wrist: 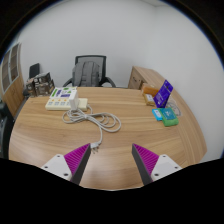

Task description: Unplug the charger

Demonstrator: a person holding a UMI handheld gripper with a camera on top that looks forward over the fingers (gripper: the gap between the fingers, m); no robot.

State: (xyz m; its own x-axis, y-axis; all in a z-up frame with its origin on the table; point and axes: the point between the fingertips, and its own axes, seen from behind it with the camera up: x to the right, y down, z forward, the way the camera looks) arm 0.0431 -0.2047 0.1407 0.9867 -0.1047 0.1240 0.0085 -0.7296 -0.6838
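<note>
A white power strip (62,98) lies on the wooden table (120,135), far beyond my left finger. A white charger (82,105) sits at its right end, and a white cable (100,120) loops from it across the tabletop toward the middle. My gripper (111,160) hovers above the table's near part, well short of the strip. Its two fingers (74,161) with purple pads stand wide apart, with only bare wood between them.
A black office chair (89,72) stands behind the table. A purple box (163,93) and small teal containers (166,115) sit on the table's right side. A wooden cabinet (148,78) stands at the back right, and shelving at the far left.
</note>
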